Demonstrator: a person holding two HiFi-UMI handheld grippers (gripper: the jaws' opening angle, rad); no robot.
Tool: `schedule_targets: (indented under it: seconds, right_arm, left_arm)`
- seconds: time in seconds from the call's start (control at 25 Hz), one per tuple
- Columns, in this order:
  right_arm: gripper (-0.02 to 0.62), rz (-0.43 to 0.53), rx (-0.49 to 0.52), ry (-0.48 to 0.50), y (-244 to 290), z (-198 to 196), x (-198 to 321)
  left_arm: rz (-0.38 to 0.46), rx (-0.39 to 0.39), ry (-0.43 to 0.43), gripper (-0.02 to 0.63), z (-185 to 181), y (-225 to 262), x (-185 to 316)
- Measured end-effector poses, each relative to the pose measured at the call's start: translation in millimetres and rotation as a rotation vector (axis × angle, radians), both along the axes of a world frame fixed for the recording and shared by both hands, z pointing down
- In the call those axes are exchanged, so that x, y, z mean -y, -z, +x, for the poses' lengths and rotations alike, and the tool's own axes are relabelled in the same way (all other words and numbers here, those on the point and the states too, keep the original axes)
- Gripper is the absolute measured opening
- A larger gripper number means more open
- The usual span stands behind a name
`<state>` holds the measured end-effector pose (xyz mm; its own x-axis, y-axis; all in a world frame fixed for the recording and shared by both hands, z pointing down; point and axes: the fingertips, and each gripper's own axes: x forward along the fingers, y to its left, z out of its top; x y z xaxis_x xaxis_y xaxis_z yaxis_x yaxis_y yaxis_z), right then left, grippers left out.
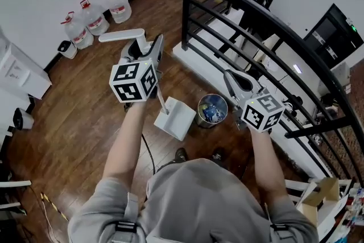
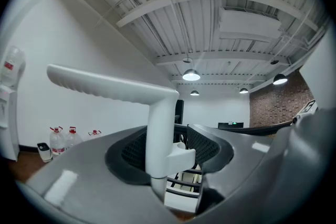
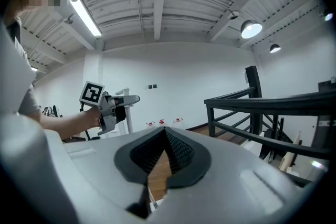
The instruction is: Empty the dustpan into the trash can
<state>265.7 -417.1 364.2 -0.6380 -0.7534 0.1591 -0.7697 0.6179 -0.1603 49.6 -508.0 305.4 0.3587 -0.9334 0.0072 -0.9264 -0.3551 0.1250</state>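
Note:
A white long-handled dustpan hangs from my left gripper [image 1: 149, 47], its pan [image 1: 175, 118] low over the wood floor just left of the trash can. The jaws are shut on the upright handle [image 2: 160, 139], and the flat grip bar [image 2: 105, 86] sticks out to the left above them. The small metal trash can [image 1: 212, 110] stands on the floor by the railing base, with blue rubbish inside. My right gripper [image 1: 228, 75] hovers above and right of the can, shut with nothing in it [image 3: 165, 136]. From the right gripper view I see the left gripper holding the handle [image 3: 126, 99].
A black stair railing [image 1: 239, 14] curves along the right, with stairs beyond it. Three water jugs [image 1: 94, 17] stand by the far wall. White cabinets [image 1: 20, 74] sit at the left. A cable [image 1: 149, 153] lies on the floor near the person's feet.

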Motion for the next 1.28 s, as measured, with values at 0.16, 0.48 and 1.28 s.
schedule_targets:
  seconds: [0.16, 0.48, 1.28]
  right_arm:
    - [-0.002, -0.027, -0.003, 0.010, -12.9, -8.0, 3.2]
    - [-0.002, -0.094, -0.011, 0.010, -39.7, -20.4, 1.6]
    - [-0.002, -0.179, -0.040, -0.060, -73.4, -15.7, 8.0]
  left_arm:
    - [-0.030, 0.000, 0.005, 0.213, -8.4, -41.7, 1.9]
    - [-0.197, 0.021, 0.034, 0.213, -23.7, -143.7, 7.5]
    - [-0.345, -0.018, 0.034, 0.216, -23.3, -284.3, 54.3]
